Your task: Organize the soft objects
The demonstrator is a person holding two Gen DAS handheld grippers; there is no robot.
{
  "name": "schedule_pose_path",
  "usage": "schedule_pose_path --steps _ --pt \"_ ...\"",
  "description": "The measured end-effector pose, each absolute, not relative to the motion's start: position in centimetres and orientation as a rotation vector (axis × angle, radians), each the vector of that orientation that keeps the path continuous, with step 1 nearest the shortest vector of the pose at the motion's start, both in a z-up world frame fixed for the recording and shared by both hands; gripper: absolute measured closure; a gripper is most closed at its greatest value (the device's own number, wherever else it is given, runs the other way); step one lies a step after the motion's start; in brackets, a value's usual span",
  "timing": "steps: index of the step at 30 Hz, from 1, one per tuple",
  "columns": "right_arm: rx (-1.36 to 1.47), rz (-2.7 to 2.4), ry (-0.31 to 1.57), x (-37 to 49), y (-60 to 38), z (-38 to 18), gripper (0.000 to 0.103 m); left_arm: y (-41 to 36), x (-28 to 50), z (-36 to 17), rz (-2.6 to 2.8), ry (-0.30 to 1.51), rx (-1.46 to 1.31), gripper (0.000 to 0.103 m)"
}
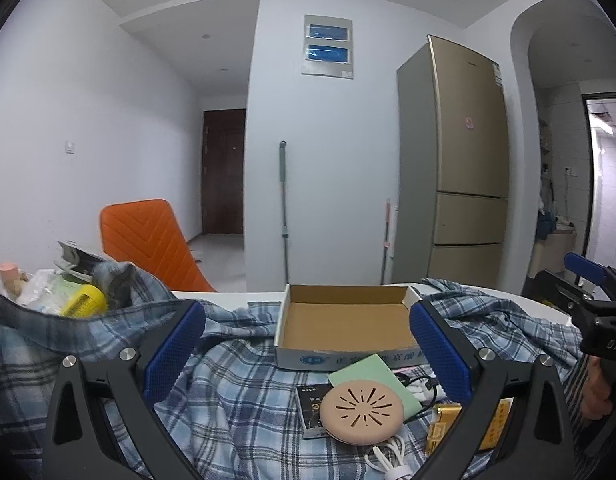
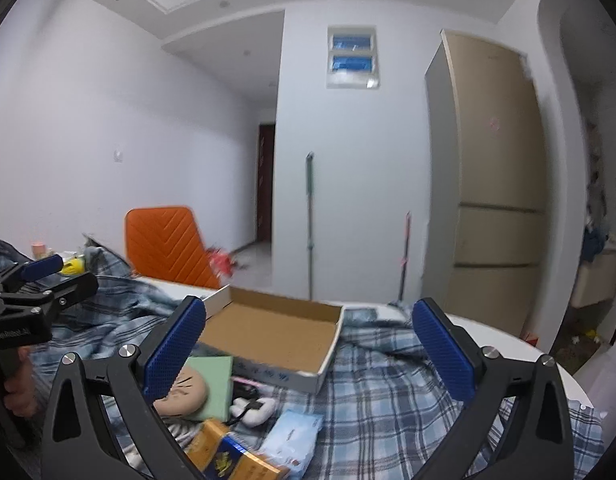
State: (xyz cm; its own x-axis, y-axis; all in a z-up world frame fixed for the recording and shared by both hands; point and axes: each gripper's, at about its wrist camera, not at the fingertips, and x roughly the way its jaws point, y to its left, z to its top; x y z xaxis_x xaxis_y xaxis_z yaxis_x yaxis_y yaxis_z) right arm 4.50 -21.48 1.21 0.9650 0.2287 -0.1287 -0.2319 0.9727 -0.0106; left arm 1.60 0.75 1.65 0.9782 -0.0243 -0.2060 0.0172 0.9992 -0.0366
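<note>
A blue plaid shirt (image 1: 236, 408) (image 2: 388, 384) is spread rumpled over the white table. On it rests an open, empty cardboard box (image 1: 348, 320) (image 2: 276, 332). In front of the box lie a round tan perforated disc (image 1: 362, 412) (image 2: 186, 394), a green pad (image 1: 372, 380) (image 2: 212, 380), white cable (image 1: 388, 460), a gold packet (image 1: 444, 428) and a tissue pack (image 2: 294, 436). My left gripper (image 1: 308, 344) hovers open over the shirt before the box. My right gripper (image 2: 310, 344) is open too, held above these items. Each gripper shows at the other view's edge.
A pile with a yellow container (image 1: 84, 300) and bags sits at the table's left end. An orange chair (image 1: 148, 240) stands behind the table. A gold fridge (image 1: 460, 168), a mop (image 1: 284, 208) and a white wall lie beyond. The table rim (image 2: 508, 340) curves at right.
</note>
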Motion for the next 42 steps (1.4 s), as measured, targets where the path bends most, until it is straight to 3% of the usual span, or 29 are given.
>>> schedule_pose_path --steps 9,26,32,42 --pt "0.006 0.308 0.378 6.5 -21.5 4.6 0.0 -1.0 0.8 3.3 -0.024 0.315 -0.019 0.0" --pt "-0.111 0.396 0.641 9.2 -19.1 -2.5 0.006 -1.0 4.9 -3.8 -0.054 0.565 -0.026 0.0" --pt "-0.163 0.449 0.715 9.1 -17.7 -3.9 0.007 -0.9 5.0 -3.9 -0.049 0.573 -0.029 0.0" --pt "-0.418 0.525 0.861 8.7 -14.5 -6.1 0.019 -0.4 4.9 -3.6 -0.028 0.56 -0.051 0.0"
